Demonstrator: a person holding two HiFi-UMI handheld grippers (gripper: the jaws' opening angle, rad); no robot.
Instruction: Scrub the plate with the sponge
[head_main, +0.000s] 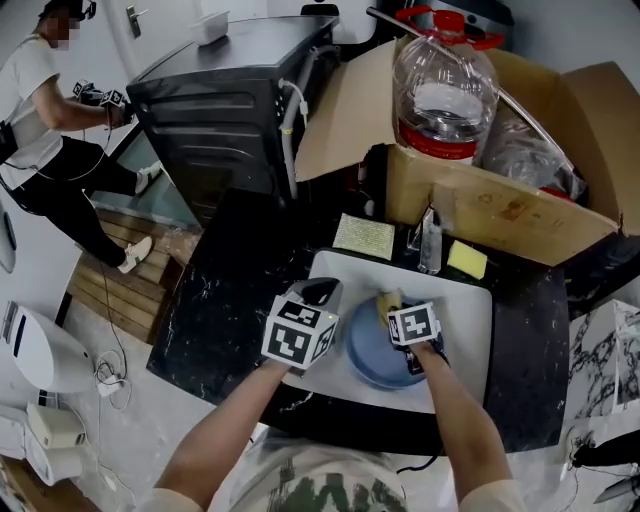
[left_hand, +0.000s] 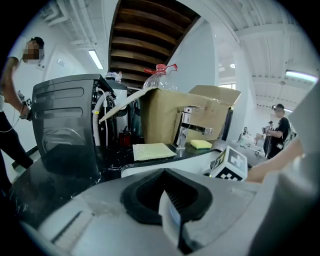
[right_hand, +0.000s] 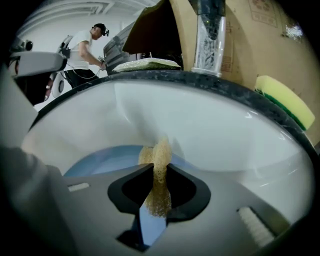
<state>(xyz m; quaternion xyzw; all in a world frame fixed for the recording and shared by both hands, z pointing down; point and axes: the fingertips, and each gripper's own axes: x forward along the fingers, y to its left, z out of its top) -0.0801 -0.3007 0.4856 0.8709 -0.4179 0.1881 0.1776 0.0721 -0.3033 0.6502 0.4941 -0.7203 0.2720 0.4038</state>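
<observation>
The right gripper (right_hand: 159, 176) pinches the soft-looking sponge (right_hand: 161, 150), and the left gripper (left_hand: 172, 212) grips the rim of the blue plate (head_main: 378, 358), which looks hard and slippery.

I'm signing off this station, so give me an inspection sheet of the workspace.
Surface: black marble counter with a white sink set in it.
Job's things: blue plate lying in the sink; tan sponge held over it.
Clutter: yellow-green cloth, yellow sponge and faucet behind the sink; cardboard box holding a water jug.
Grippers: left hand-held gripper shut, nothing between its jaws; right hand-held gripper shut on the tan sponge.
Cables: white cable on the floor; white hose on the black appliance.
Surroundings: a person beyond the appliance.
</observation>
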